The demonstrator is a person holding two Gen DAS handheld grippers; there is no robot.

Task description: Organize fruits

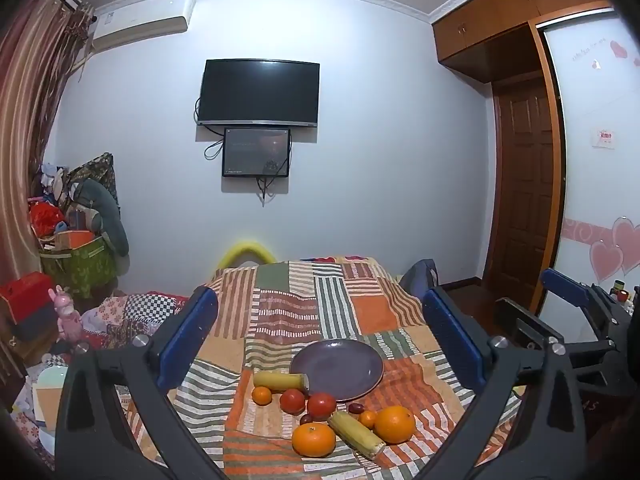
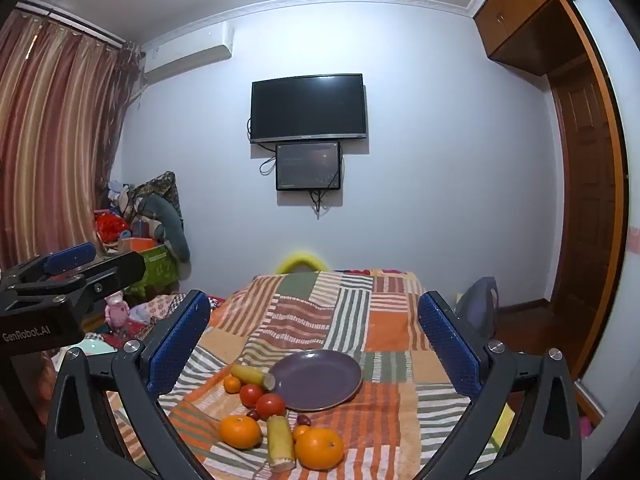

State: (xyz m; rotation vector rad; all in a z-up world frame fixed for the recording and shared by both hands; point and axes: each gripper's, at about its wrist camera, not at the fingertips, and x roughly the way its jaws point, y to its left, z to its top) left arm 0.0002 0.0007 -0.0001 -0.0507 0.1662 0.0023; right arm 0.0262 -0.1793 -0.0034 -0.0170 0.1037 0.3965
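Both the left gripper [image 1: 320,320] and right gripper [image 2: 314,316] are spread wide, holding nothing. Fruit pile [image 1: 320,408] sits on the patchwork blanket [image 1: 304,304], at the purple plate's [image 1: 340,368] 7 o'clock. TV [image 1: 259,93] on the wall at 12.

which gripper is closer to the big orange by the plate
Right, slightly. The big orange lies low and centred between the open right gripper fingers; for the open left gripper, it sits off toward the right finger.

Plate [image 1: 337,368] on patchwork cloth [image 1: 288,312]; fruits [image 1: 314,439] and corn cobs [image 1: 356,434] clustered before it.
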